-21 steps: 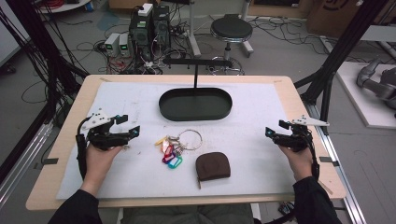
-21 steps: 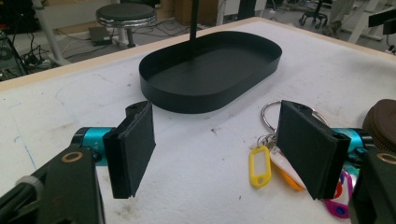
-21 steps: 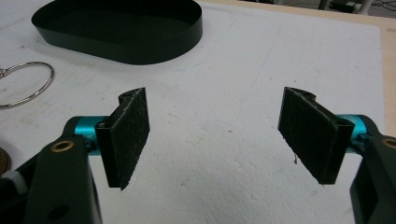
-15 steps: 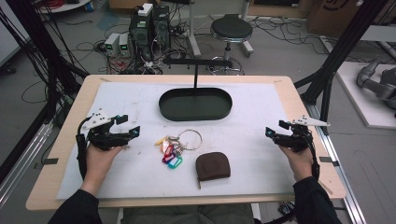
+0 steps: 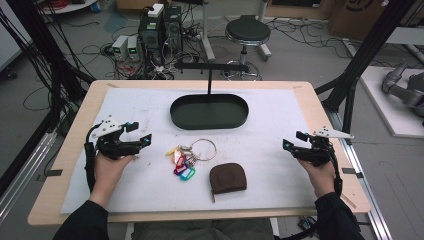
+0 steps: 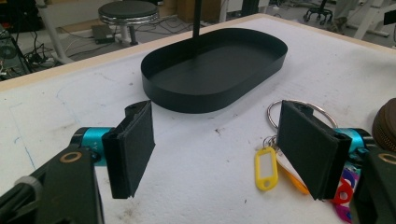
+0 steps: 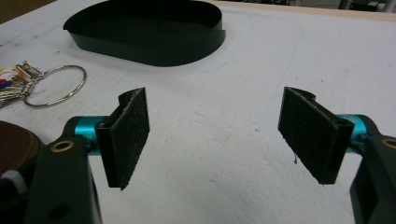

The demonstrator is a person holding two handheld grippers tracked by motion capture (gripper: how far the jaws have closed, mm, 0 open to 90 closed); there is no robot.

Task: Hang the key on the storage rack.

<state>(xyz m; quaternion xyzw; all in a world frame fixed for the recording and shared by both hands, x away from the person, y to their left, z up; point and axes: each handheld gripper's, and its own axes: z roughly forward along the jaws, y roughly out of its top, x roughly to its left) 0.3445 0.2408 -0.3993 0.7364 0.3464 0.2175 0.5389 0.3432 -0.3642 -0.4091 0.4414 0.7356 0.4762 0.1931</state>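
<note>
A black oval tray with an upright T-shaped stand sits at the table's far middle; its wall also appears in the left gripper view and the right gripper view. A key ring with coloured tags lies in front of it, with a brown pouch to its right. My left gripper rests open at the left, empty, pointing toward the keys. At the table's right side my right gripper is open and empty. The ring and the pouch's edge lie to its left.
A white mat covers the wooden table. Behind the table stand a round stool, computer boxes and floor cables. Black frame posts rise at both sides.
</note>
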